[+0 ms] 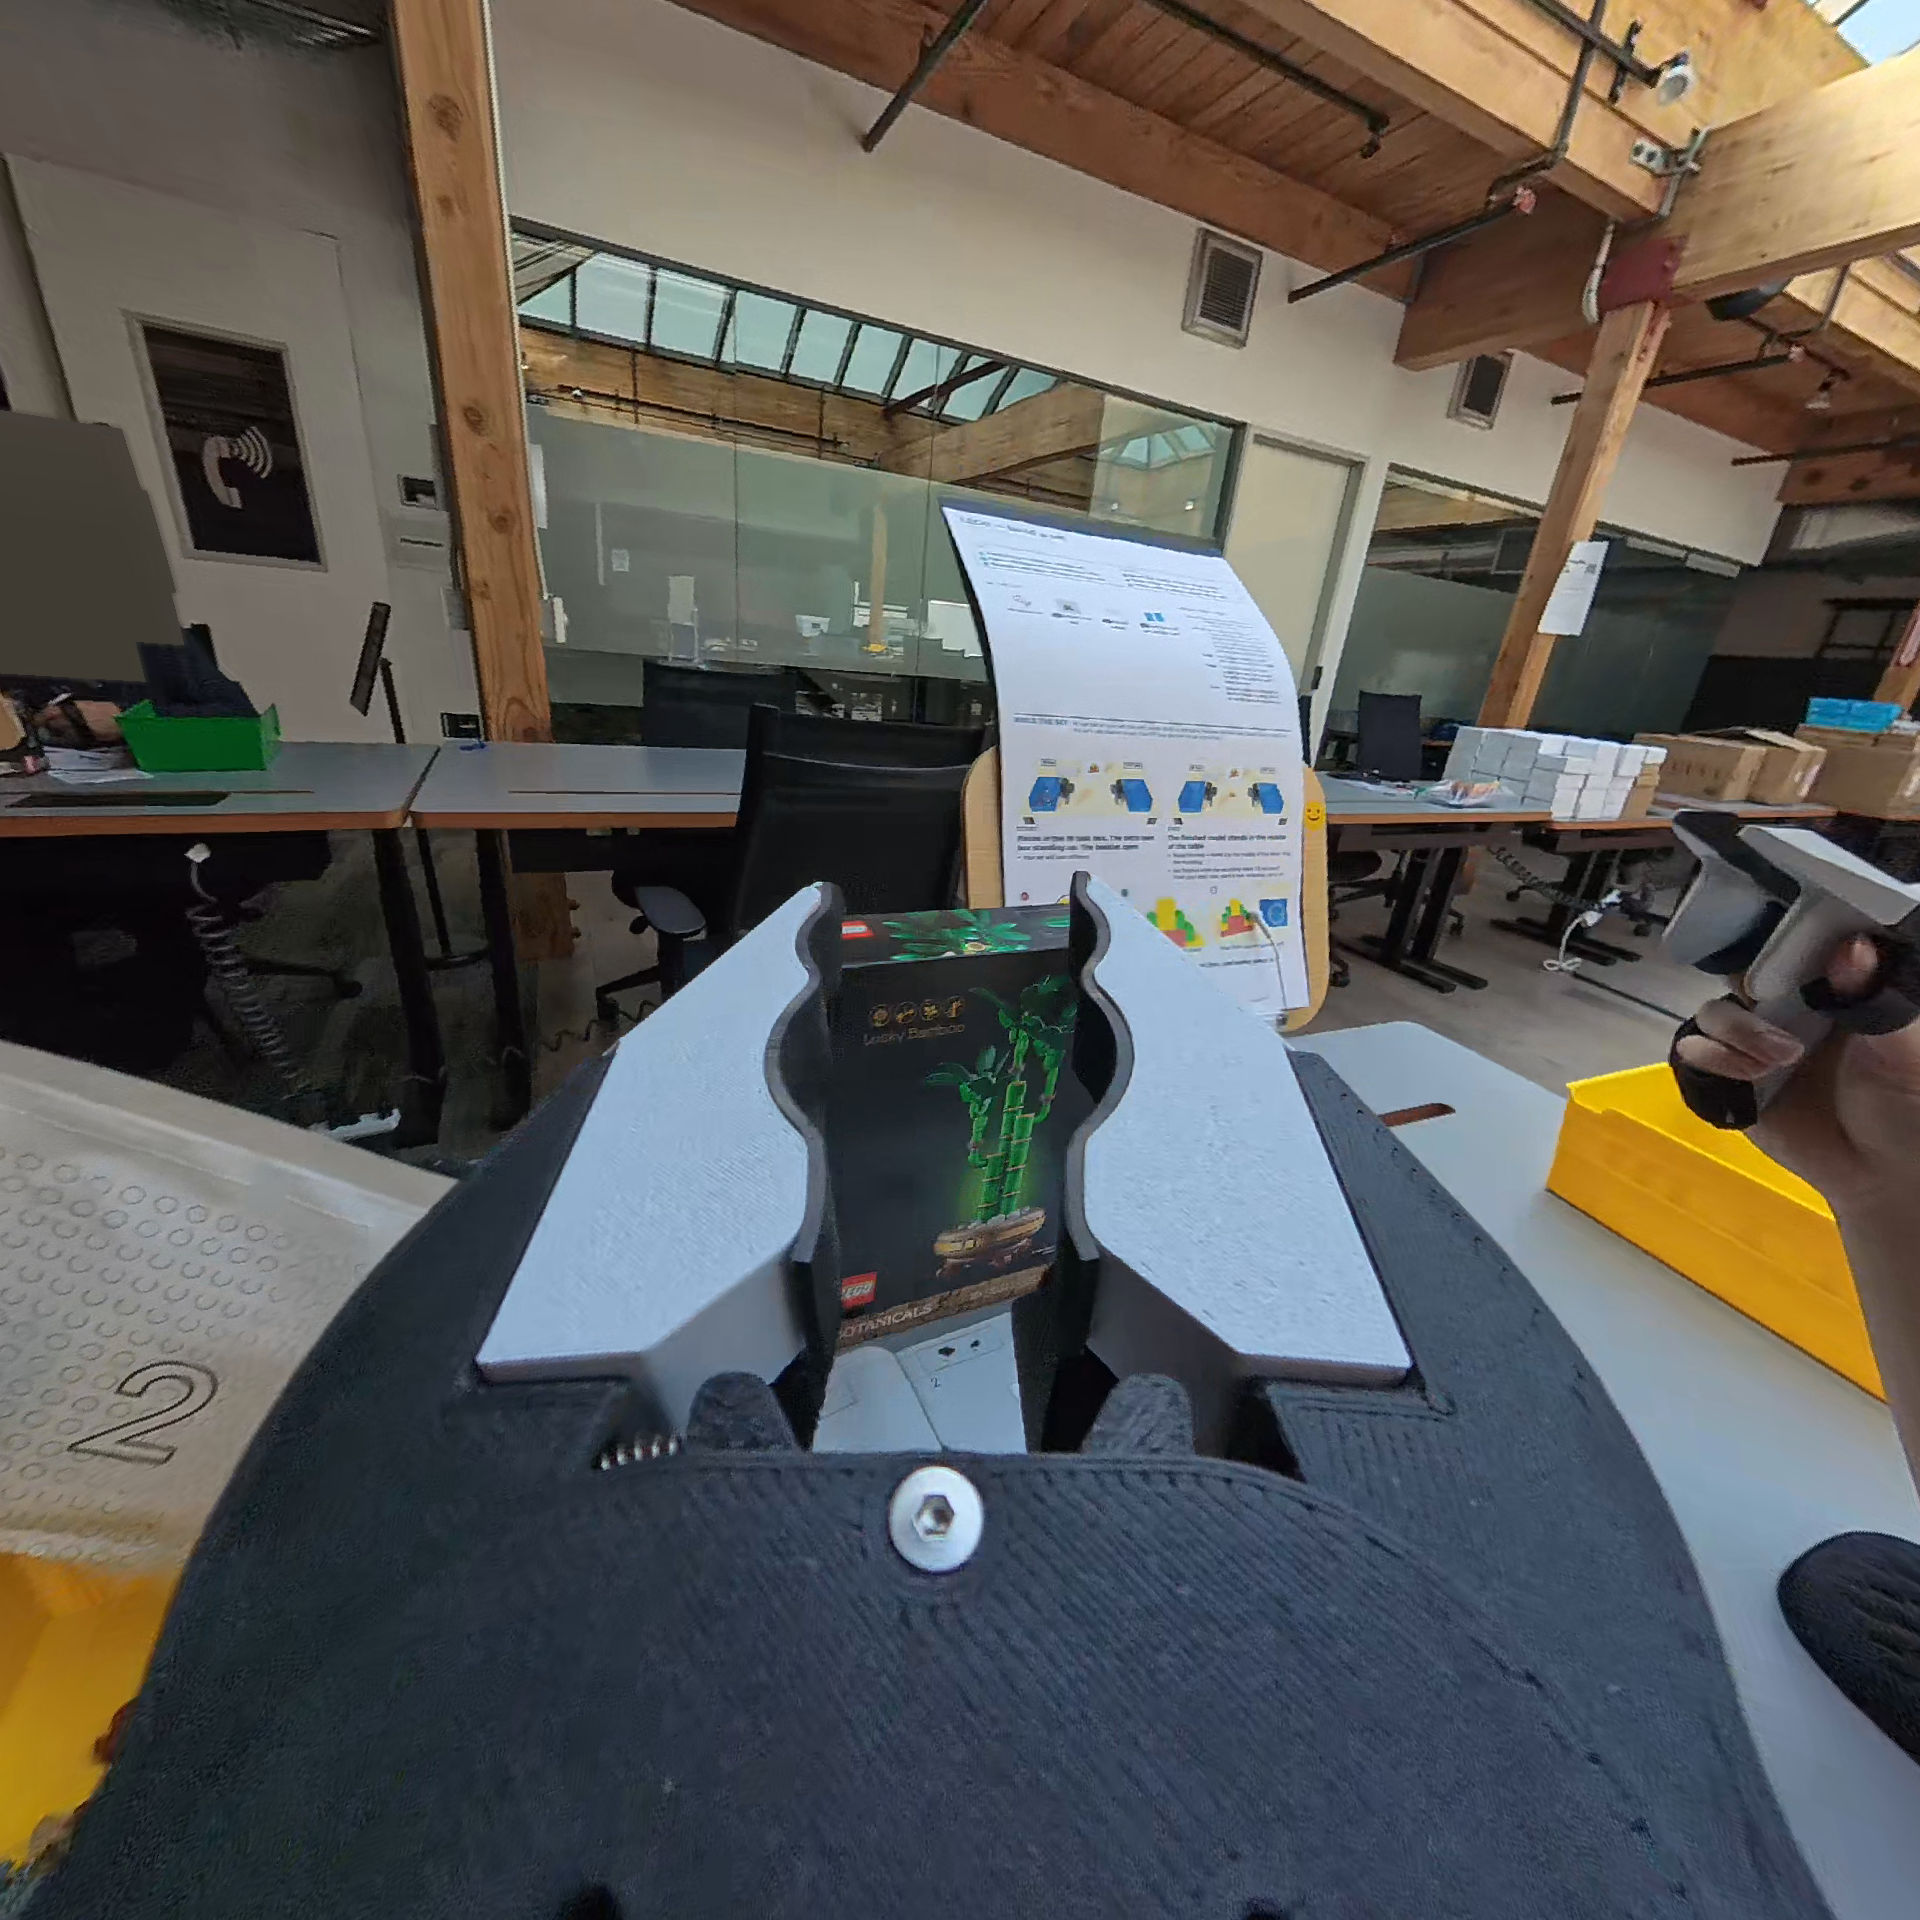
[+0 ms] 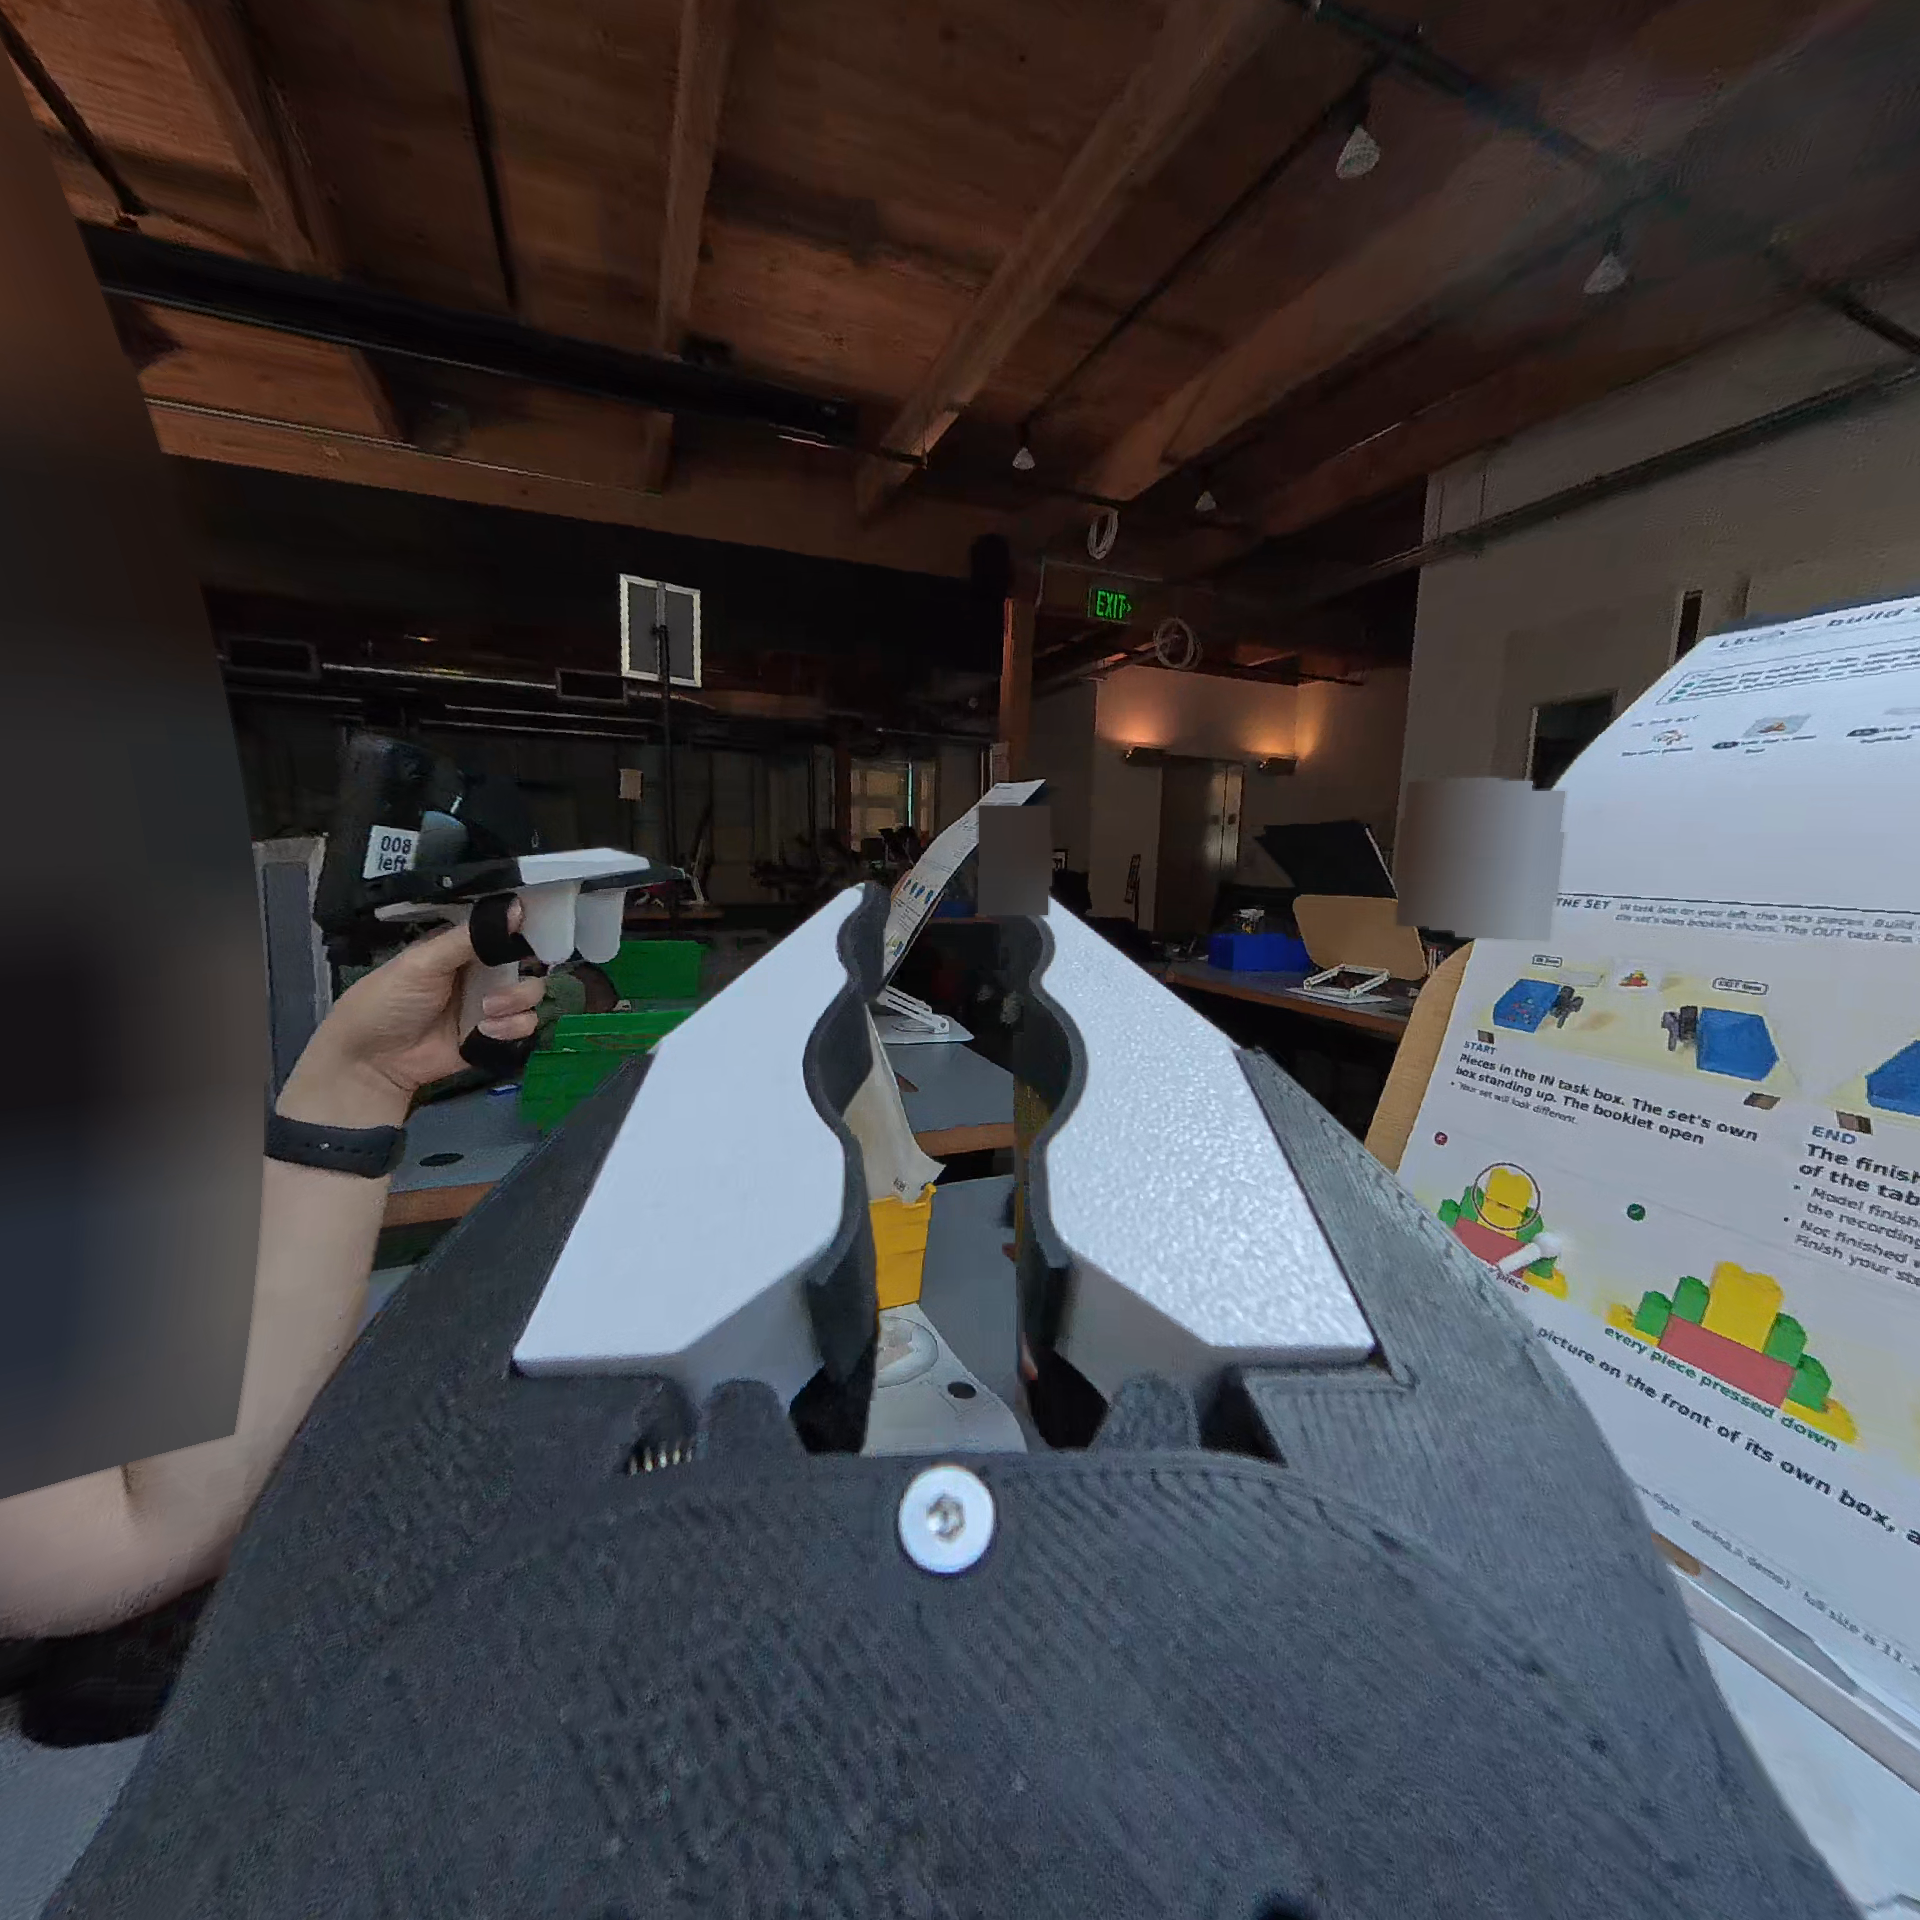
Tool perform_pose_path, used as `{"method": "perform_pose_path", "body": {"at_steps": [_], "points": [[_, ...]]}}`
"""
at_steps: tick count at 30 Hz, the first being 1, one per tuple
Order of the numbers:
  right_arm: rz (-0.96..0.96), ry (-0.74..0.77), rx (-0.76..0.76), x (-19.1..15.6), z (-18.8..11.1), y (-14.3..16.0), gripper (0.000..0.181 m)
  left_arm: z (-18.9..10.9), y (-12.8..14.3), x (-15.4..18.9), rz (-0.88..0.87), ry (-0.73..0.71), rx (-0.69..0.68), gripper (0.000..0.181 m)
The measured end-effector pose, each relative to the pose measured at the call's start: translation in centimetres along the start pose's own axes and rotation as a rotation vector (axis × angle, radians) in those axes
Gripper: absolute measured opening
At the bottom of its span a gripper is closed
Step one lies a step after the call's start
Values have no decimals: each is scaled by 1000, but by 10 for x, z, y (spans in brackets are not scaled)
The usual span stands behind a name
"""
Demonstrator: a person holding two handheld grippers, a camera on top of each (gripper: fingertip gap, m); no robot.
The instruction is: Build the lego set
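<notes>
The black Lego set box [image 1: 951,1122], with a green bamboo plant pictured on its front, stands upright on the grey table [image 1: 1621,1382]. In the left wrist view it shows through the gap of my left gripper [image 1: 956,894], which is open and empty, short of the box. A white numbered parts bag [image 1: 145,1288] lies at the left. My right gripper [image 2: 951,904] is open and empty, raised above the table. Beyond its gap a white bag [image 2: 881,1117] stands in a yellow bin [image 2: 900,1247]. Each gripper also shows in the other's view, the right one [image 1: 1766,914] and the left one [image 2: 582,914], each held by a hand.
A printed instruction sheet [image 1: 1143,748] stands on a wooden stand behind the box and is close on the right in the right wrist view [image 2: 1714,1091]. A second yellow bin [image 1: 1704,1226] sits on the table's right side. Desks, chairs and stacked boxes fill the room behind. My hands' fingertips stand some 35 cm from each other.
</notes>
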State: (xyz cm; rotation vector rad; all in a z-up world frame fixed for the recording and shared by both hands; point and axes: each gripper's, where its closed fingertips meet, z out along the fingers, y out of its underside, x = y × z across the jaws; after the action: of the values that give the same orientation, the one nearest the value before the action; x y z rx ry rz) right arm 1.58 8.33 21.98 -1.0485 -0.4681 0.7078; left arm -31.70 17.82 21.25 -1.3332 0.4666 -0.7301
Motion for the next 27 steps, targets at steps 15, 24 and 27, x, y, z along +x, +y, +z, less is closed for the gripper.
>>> {"method": "perform_pose_path", "body": {"at_steps": [15,24,27], "points": [[-116,52,-246,-33,46,69,41,-52,-14,-80,-15,-81,-34,44],[-171,99,-198,-45,58,67,39,-40,24,-124,-73,-51,-157,42],[-171,159,-210,-32,42,73,37,-41,15,-114,-149,15,-106,38]]}}
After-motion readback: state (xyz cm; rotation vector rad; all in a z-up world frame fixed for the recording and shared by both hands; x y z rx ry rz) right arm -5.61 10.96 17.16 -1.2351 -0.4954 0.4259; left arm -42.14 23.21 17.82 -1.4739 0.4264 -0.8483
